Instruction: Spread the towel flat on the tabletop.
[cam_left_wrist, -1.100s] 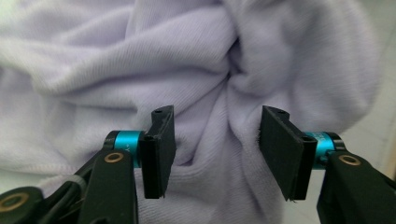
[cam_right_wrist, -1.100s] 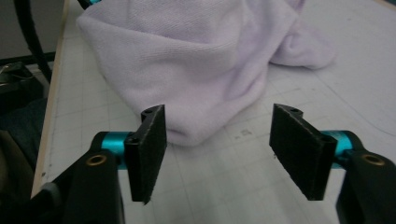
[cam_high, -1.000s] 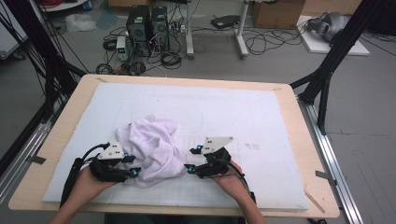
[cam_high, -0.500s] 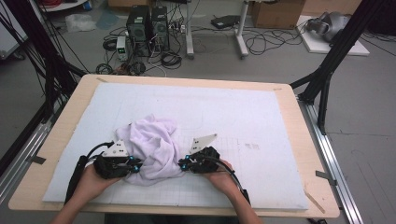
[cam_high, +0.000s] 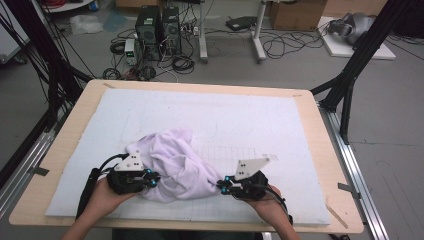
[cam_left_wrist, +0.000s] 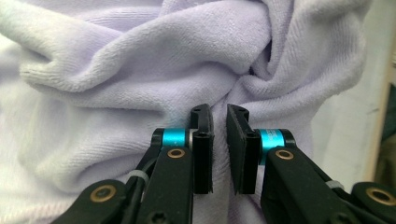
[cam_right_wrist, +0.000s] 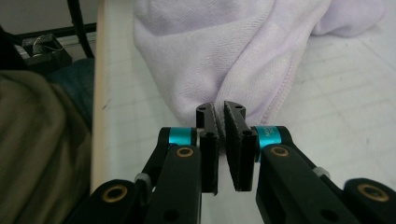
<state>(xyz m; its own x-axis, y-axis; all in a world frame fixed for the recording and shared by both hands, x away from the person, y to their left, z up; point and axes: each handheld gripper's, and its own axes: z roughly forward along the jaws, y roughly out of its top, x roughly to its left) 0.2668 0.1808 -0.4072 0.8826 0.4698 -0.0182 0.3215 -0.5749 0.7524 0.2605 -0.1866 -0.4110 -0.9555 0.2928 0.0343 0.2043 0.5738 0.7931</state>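
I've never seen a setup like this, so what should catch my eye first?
A crumpled pale lilac terry cloth lies bunched near the front of the white gridded mat on the wooden table. Hand-held black grippers pinch it from both sides: the left gripper at its left edge, the right gripper at its right corner.

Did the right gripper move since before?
Yes. The right gripper has slid rightward along the white mat, pulling the lilac cloth out with it.

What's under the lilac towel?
The white gridded mat shows all around the crumpled lilac towel, so it lies on that. Anything beneath the heap itself is covered.
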